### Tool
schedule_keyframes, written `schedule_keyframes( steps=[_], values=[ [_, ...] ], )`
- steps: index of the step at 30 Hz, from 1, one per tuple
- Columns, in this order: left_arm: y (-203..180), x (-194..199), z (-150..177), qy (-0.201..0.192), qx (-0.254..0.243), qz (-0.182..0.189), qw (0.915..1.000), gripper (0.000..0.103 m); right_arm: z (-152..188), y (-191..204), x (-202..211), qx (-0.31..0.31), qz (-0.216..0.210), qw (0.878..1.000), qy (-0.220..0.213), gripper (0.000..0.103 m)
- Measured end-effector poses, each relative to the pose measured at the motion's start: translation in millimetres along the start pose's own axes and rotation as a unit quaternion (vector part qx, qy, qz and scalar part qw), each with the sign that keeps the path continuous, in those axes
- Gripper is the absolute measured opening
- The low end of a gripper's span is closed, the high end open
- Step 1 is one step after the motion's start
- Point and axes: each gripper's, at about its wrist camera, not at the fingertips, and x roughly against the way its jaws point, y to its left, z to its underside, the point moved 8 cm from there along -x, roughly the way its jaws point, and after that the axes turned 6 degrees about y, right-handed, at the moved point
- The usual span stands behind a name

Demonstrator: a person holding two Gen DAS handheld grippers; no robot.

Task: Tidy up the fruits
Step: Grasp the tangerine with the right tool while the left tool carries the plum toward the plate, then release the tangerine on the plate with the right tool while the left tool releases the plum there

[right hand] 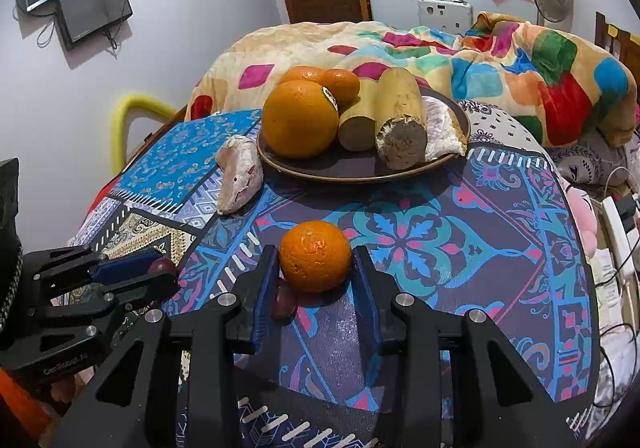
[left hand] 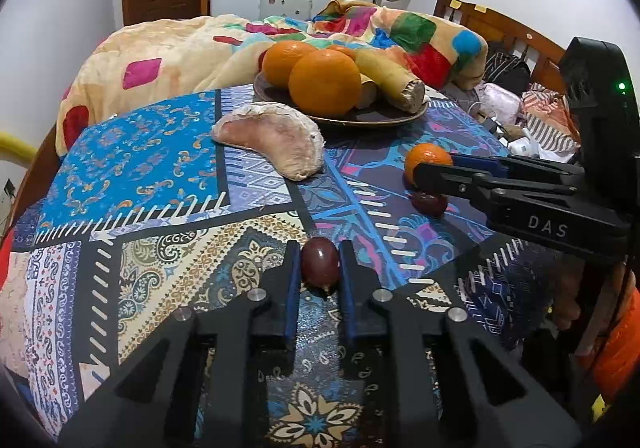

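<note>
My left gripper [left hand: 319, 262] is shut on a dark purple passion fruit [left hand: 320, 263] that rests on the patterned cloth; it also shows in the right wrist view [right hand: 162, 266]. My right gripper [right hand: 315, 262] is shut on a small orange [right hand: 315, 256] near the table; the orange also shows in the left wrist view [left hand: 428, 159]. A second passion fruit [right hand: 284, 300] lies just beside and below the orange, seen also in the left wrist view [left hand: 430, 203]. A brown plate [right hand: 320, 168] behind holds large oranges [right hand: 300, 118], yellow cut stalks [right hand: 400, 116] and a pomelo segment [right hand: 440, 128].
A peeled pomelo segment [left hand: 272, 136] lies on the cloth left of the plate [left hand: 360, 116]. The round table's edge falls off to the right, where cables and clutter [right hand: 616, 216] lie. A bed with a colourful blanket [right hand: 480, 56] stands behind.
</note>
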Motion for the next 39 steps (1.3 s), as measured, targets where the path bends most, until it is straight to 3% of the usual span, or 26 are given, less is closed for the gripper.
schedule_keyframes(
  steps=[9,17,28,39],
  values=[
    [-2,6,-8,-0.009,0.003,0.002,1.0,0.017,-2,-4,17,-0.001,-0.002,1.0,-0.015,0.034],
    [-5,17,-36,-0.035,-0.002,0.005,0.9994,0.017,-26,-11,29,0.011,0.011,0.999,-0.035,0.034],
    [12,11,-77,-0.052,-0.005,-0.004,0.9986,0.017,-61,-12,13,0.033,0.02,0.998,-0.039,0.034],
    [8,-2,-106,-0.055,-0.027,-0.016,0.998,0.017,-73,-14,-8,0.062,0.04,0.997,-0.024,0.035]
  ],
)
